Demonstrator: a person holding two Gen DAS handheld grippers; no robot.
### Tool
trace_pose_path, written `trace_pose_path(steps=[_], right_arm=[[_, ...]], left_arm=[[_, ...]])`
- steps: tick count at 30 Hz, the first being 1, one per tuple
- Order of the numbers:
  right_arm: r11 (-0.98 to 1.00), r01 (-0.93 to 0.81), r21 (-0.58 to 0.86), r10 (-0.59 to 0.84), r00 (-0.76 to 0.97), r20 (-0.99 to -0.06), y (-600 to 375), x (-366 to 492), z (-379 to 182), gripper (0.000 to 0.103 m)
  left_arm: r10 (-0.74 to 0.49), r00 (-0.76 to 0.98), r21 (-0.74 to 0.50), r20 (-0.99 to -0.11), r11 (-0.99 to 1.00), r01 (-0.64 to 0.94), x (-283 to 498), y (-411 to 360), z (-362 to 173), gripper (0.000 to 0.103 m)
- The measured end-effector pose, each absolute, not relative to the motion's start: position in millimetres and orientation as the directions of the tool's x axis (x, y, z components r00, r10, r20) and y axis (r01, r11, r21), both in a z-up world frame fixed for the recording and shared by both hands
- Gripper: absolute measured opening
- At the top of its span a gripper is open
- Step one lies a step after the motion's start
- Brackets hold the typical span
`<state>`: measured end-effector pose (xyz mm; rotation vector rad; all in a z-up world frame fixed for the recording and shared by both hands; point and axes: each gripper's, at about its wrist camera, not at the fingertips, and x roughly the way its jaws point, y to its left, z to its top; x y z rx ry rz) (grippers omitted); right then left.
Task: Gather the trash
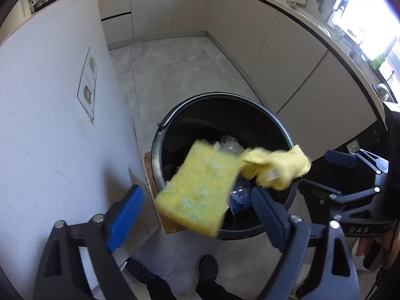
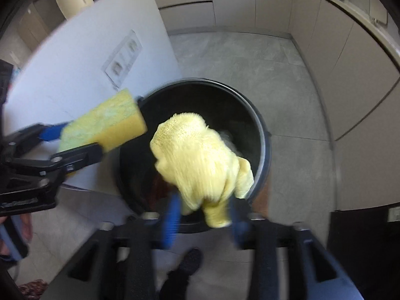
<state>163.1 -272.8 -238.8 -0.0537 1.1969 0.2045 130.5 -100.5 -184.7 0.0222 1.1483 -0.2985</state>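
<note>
A black round trash bin point(image 1: 160, 135) stands on the grey floor and holds plastic wrappers; it also shows in the right wrist view point(image 2: 265, 137). A yellow sponge point(image 1: 197, 187) hangs in the air over the bin's near rim, between the wide-apart blue fingers of my left gripper point(image 1: 197, 207), touching neither. In the right wrist view the sponge point(image 2: 105, 125) sits just past the left gripper's tips. A yellow rubber glove point(image 2: 197, 160) is over the bin between the fingers of my right gripper point(image 2: 205, 215), which look parted and blurred. The glove also shows in the left wrist view point(image 1: 277, 165).
A white wall panel point(image 1: 50, 125) with outlets stands left of the bin. Beige cabinets point(image 1: 287, 57) line the back and right. A wooden board point(image 1: 150, 172) lies under the bin. The person's dark shoes point(image 1: 207, 267) stand below the bin.
</note>
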Motion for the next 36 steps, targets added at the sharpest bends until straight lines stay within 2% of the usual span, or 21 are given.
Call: trace_pose_path(steps=[1,4,5,6,27,36], right_arm=[[0.983,-0.173,0.063,0.122,0.354,-0.927,-277,163,-239,0.092],[0.992,-0.126,0.027,0.072,0.365,-0.928,-292,164,-236,0.094],[0.993,-0.113,0.017,0.058,0.371,-0.927,-294,164,-233,0.102],[0.995,-0.101,-0.001,0.038,0.384,-0.923,-297,163,-231,0.103],[0.997,-0.082,0.000,0.039,0.477,-0.878,-287,146,-166,0.103],[0.997,-0.080,0.002,0.043,0.516,-0.856,-279,127,-123,0.103]], left_arm=[[-0.213,0.390,-0.123,-0.896,0.962,0.242,128,-100,-183,0.094],[-0.197,0.405,-0.098,-0.893,0.963,0.252,122,-100,-178,0.094],[-0.194,0.416,-0.090,-0.888,0.963,0.255,120,-101,-175,0.095],[-0.187,0.427,-0.081,-0.885,0.964,0.255,118,-102,-173,0.095],[-0.198,0.491,-0.059,-0.848,0.957,0.283,118,-106,-126,0.097],[-0.195,0.547,-0.036,-0.814,0.957,0.287,101,-97,-76,0.097]])
